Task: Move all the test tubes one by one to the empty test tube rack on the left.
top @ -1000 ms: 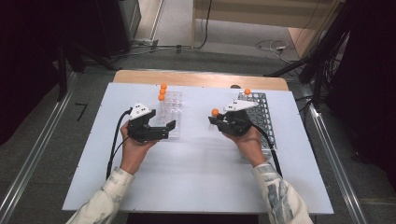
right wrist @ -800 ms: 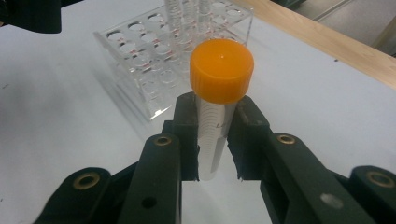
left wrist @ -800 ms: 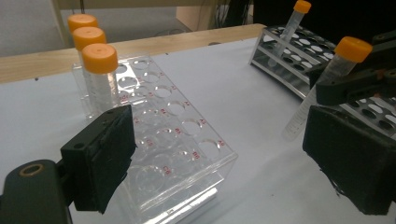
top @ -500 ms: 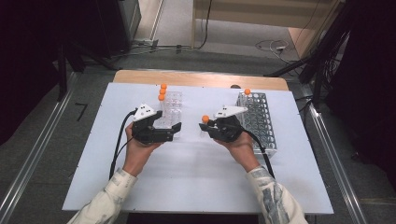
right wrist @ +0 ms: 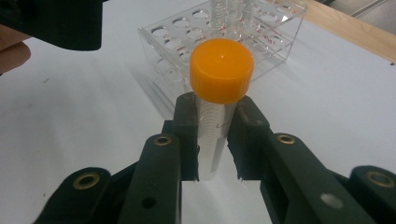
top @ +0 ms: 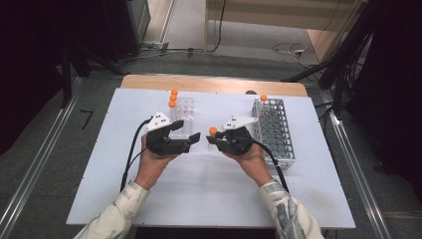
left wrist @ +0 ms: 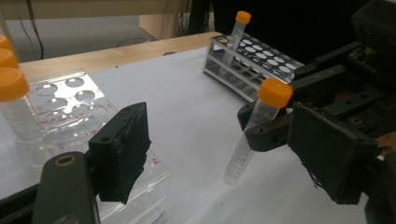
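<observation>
Tube (right wrist: 212, 135) pinched below its cap by my right hand-held gripper (right wrist: 212, 140); left hand-held gripper (left wrist: 224, 154) spread. Light, slick plastic; grip below cap.

Clear plastic rack (right wrist: 224, 28); matt black jaws

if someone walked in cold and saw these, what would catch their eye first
Most likely the orange-capped tube clamped just under its cap by the right gripper, held above the white table near its middle. Next, the left gripper facing it with jaws open and empty. Flanking them are a clear rack behind the left gripper and a metal rack to the right, each holding orange-capped tubes.
</observation>
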A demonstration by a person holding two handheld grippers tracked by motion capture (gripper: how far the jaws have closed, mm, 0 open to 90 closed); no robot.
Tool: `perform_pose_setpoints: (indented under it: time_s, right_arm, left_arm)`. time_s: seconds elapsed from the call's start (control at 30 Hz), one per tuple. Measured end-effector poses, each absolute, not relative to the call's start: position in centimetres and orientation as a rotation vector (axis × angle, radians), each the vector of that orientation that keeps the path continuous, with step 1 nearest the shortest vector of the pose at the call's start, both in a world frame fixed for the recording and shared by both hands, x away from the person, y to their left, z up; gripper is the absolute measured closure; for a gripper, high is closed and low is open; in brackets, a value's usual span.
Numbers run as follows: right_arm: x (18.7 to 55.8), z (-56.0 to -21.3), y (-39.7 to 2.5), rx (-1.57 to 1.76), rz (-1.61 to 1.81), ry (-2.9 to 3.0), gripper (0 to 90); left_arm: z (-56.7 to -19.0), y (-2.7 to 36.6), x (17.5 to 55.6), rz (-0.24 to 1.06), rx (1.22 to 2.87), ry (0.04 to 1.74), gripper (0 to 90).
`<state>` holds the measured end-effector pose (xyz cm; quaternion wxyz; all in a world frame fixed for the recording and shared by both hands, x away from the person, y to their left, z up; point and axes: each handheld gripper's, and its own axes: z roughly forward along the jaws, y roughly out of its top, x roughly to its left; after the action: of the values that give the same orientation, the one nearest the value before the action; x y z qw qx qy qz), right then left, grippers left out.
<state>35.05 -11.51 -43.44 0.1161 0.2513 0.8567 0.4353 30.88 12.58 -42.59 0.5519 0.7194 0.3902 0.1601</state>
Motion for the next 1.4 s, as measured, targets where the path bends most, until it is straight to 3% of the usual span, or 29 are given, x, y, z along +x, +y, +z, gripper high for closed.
perform_pose_setpoints:
  time_s: [0.6,1.0,1.33,1.4]
  right_arm:
    - [34.4,-43.8,-9.7,0.683,1.278,2.543,71.9]
    - [34.3,-43.5,-9.6,0.674,1.299,2.549,71.9]
    - [34.2,-43.3,-9.8,0.656,1.294,2.542,70.8]
    - [34.2,-43.3,-9.9,0.646,1.291,2.542,63.1]
  left_arm:
    - [-42.8,10.0,31.2,0.369,1.755,0.830,42.1]
    - [-42.9,9.6,31.3,0.377,1.775,0.807,68.9]
    - [-42.7,9.6,31.4,0.347,1.773,0.806,70.4]
    - [-42.6,9.7,31.4,0.345,1.763,0.811,70.5]
